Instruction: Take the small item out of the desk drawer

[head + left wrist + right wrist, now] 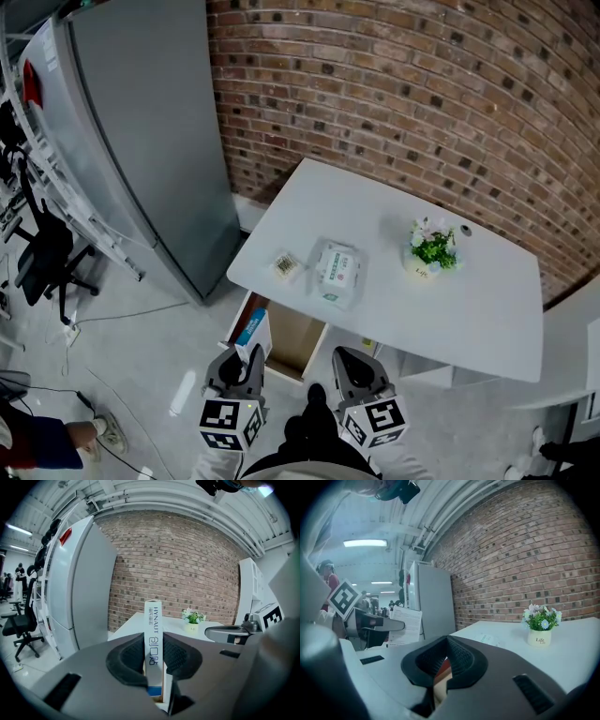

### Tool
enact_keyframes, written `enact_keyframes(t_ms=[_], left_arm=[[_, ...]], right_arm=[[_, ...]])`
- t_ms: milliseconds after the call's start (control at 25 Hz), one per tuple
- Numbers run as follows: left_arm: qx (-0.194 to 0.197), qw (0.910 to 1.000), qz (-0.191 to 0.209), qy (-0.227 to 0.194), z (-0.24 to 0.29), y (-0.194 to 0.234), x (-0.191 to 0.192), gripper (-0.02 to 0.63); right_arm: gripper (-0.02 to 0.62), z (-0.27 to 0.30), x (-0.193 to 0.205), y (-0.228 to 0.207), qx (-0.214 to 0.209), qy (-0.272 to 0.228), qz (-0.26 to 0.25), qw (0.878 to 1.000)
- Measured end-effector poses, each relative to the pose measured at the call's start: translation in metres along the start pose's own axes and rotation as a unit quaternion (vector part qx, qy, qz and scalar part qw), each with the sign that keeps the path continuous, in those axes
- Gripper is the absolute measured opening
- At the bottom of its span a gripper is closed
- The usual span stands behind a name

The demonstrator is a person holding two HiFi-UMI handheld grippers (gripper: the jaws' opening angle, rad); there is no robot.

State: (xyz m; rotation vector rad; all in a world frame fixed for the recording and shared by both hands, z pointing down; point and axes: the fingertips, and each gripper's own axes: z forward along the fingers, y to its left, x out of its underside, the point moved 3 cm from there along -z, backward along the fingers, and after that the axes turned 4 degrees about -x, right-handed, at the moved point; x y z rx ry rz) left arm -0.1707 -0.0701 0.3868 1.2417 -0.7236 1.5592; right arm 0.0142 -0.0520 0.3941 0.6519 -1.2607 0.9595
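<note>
My left gripper (246, 362) is shut on a slim white box (253, 329) with a blue end. It holds the box upright just above the open wooden drawer (292, 343) under the desk's front left edge. In the left gripper view the box (153, 634) stands on edge between the ribbed pads of the left gripper (153, 657), its narrow printed side facing the camera. My right gripper (356, 367) hangs beside it to the right, in front of the drawer. The right gripper (444, 661) is shut with nothing between its pads. The drawer's inside is mostly hidden by the box.
On the white desk (487, 319) lie a small packet (287, 266) and a wipes pack (337, 272); a flower pot (432, 249) stands further right. A tall grey cabinet (141, 141) rises at the left, a brick wall (422, 75) behind, an office chair (42, 262) far left.
</note>
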Motion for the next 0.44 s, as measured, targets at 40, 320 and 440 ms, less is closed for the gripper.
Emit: enact_keyframes(t_ms=[40, 320, 440], left_arm=[[0.0, 1.0, 0.001, 0.001, -0.0005, -0.0009, 0.0003, 0.083], [0.002, 1.0, 0.007, -0.001, -0.0023, -0.0047, 0.0001, 0.083], [0.003, 0.9999, 0.01, -0.004, -0.0013, -0.0056, -0.0011, 0.083]], right_arm=[[0.026, -0.0006, -0.0002, -0.0002, 0.001, 0.0, 0.0, 1.0], [0.026, -0.0028, 0.0007, -0.0011, 0.0, -0.001, 0.0, 1.0], [0.026, -0.0039, 0.0016, -0.0028, 0.0, -0.002, 0.0, 1.0]])
